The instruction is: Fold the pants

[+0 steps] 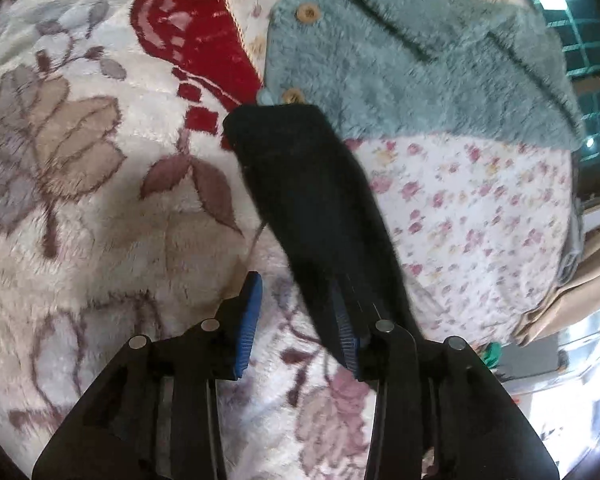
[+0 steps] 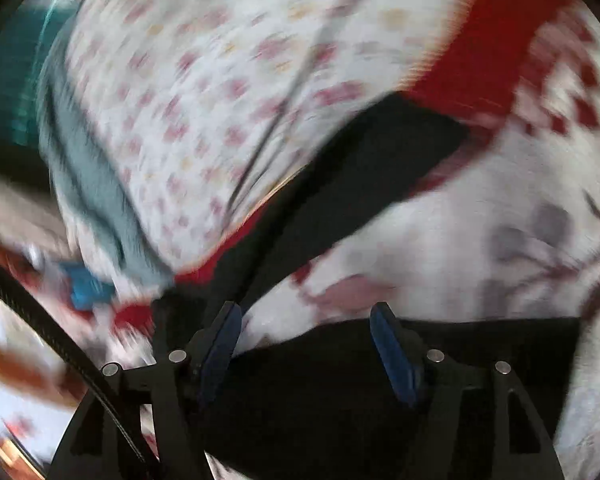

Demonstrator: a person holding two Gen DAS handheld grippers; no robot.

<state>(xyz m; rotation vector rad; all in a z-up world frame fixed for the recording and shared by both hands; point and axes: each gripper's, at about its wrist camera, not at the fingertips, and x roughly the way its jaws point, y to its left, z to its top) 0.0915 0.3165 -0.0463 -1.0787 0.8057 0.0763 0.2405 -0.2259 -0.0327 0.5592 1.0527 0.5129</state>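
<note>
The black pants [image 1: 304, 184] lie as a long dark strip across a plush floral blanket [image 1: 100, 200], running from my left gripper [image 1: 296, 300] up to the middle of the left wrist view. This gripper stands open. The cloth drapes over its right finger [image 1: 346, 336] and only blanket shows in the gap between the blue pads. The right wrist view is blurred. There my right gripper [image 2: 306, 312] is open wide above a broad black part of the pants [image 2: 308, 380]. One black leg [image 2: 380, 152] stretches away to the upper right.
A fluffy teal garment [image 1: 400, 60] with wooden buttons lies beyond the pants on a small-flowered quilt [image 1: 480, 208]. A red patterned band [image 1: 196, 20] crosses the blanket. The bed's edge, a beige cloth [image 1: 580, 280] and teal wall tiles [image 1: 580, 40] are at the right.
</note>
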